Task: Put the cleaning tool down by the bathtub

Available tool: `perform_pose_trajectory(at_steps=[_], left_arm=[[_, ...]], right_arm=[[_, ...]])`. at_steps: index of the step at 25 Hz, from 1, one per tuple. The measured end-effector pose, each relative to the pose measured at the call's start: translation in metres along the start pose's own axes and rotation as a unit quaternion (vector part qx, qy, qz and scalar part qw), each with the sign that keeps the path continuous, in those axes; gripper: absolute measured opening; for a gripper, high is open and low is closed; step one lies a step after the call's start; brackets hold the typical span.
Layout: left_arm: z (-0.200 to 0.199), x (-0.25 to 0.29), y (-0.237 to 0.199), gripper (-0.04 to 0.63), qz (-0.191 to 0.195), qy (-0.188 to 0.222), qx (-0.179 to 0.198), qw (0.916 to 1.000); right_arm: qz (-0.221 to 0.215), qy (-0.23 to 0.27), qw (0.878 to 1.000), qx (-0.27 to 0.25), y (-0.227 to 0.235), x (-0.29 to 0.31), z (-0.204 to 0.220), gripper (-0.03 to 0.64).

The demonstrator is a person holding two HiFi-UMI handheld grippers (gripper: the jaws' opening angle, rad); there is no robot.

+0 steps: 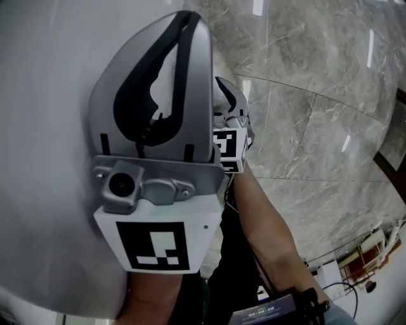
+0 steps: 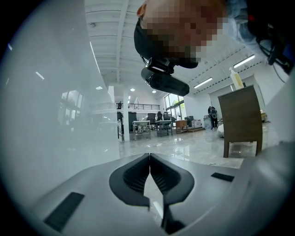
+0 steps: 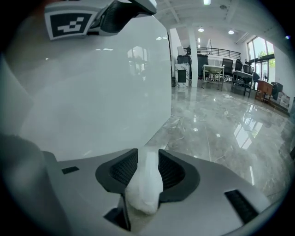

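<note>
1. In the right gripper view, the right gripper (image 3: 147,153) has its dark ribbed jaws pinching a white, soft-looking cleaning tool (image 3: 144,183). They are parted only as far as the tool's thickness.
2. The tool's long axis runs along the jaws, away from the camera. Its rounded, thicker end bulges out nearest the lens, and its narrower end points forward between the jaw tips. I cannot tell whether it is a cloth or a sponge.
3. Just past those tips, the white curved wall of the bathtub (image 3: 92,92) fills the left of that view. Its outer edge meets the glossy grey marble floor (image 3: 221,133) ahead, so the tool is held close beside the tub, clear of the floor.
4. In the left gripper view, the left gripper (image 2: 150,156) has its jaws pressed together with the tips meeting. Nothing sits between them. The tub wall (image 2: 46,115) rises at the left.
5. The head view shows the left gripper (image 1: 188,19) over the tub's white surface (image 1: 44,127). The right gripper (image 1: 228,98) is beyond it at the tub's edge, above the floor (image 1: 317,95), on the person's forearm (image 1: 266,216).
6. Farther off in the left gripper view, a brown wooden stand (image 2: 242,120) carries a bottle (image 2: 236,79).
7. Farthest, in the right gripper view, tables and chairs (image 3: 216,71) line the hall.
</note>
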State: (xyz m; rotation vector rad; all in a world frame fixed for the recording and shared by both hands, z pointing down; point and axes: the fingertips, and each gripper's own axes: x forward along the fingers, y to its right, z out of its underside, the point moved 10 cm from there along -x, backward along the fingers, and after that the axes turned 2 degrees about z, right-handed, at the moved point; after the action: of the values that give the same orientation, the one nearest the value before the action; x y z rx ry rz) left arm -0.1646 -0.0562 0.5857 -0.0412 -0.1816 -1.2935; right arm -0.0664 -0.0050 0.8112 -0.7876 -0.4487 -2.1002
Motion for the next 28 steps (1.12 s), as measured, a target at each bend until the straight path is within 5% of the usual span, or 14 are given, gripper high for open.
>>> perform_pose_trajectory(at_steps=[6,13,23,28], left_arm=[[-0.004,0.000,0.003,0.017,0.002,-0.003,0.006,1.0000],[-0.053,-0.006,0.021,0.017,0.002,0.010,-0.001,0.9999],[-0.209,-0.031,0.042,0.017,-0.011,0.055,-0.002,0.9984],[-0.324,-0.049,0.043,0.017,-0.018,0.087,0.018,0.9959]], right_arm=[[0.009,0.000,0.999,0.034,0.009,-0.018,0.000,0.153],[0.035,0.019,0.999,0.031,0.037,-0.075,-0.048,0.142],[0.083,0.119,0.989,0.019,0.084,-0.223,-0.199,0.100],[0.101,0.237,0.966,0.003,0.103,-0.320,-0.309,0.084]])
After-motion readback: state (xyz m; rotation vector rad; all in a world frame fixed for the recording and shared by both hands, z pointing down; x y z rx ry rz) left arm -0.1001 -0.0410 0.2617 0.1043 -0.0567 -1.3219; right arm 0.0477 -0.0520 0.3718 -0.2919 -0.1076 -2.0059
